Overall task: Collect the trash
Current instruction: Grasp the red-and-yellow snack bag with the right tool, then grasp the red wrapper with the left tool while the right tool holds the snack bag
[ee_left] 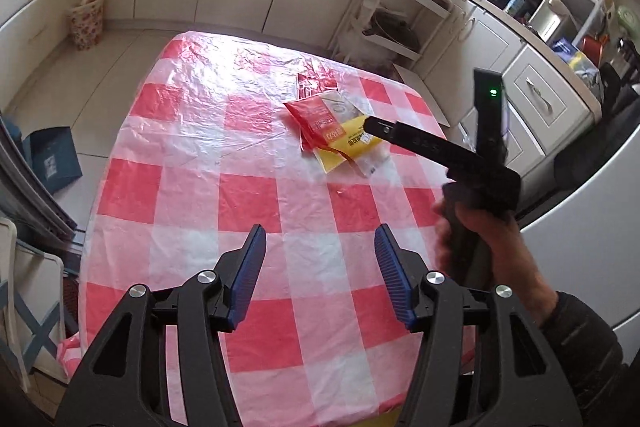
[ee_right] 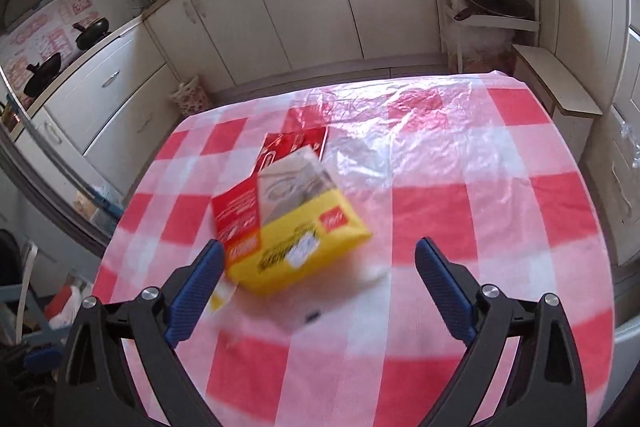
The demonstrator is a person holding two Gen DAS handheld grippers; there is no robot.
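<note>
While wrappers (ee_right: 280, 219) pile on the table (ee_right: 500, 227), both hand-held grippers (ee_left: 320, 267) (ee_right: 320, 283) spread, empty.

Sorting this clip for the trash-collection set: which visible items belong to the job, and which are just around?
Job:
- yellow wrapper
- red wrapper
- left gripper, open
- right gripper, open

Just around:
- checked tablecloth
- floral basket
- pan on shelf

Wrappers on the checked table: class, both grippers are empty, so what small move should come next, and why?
Probably ease the right gripper forward and down over the yellow wrapper. Its jaws stand wide open with nothing between them, and the wrapper lies just ahead on the tablecloth, atop the red wrapper. The left gripper is open too, but farther from the pile.
</note>
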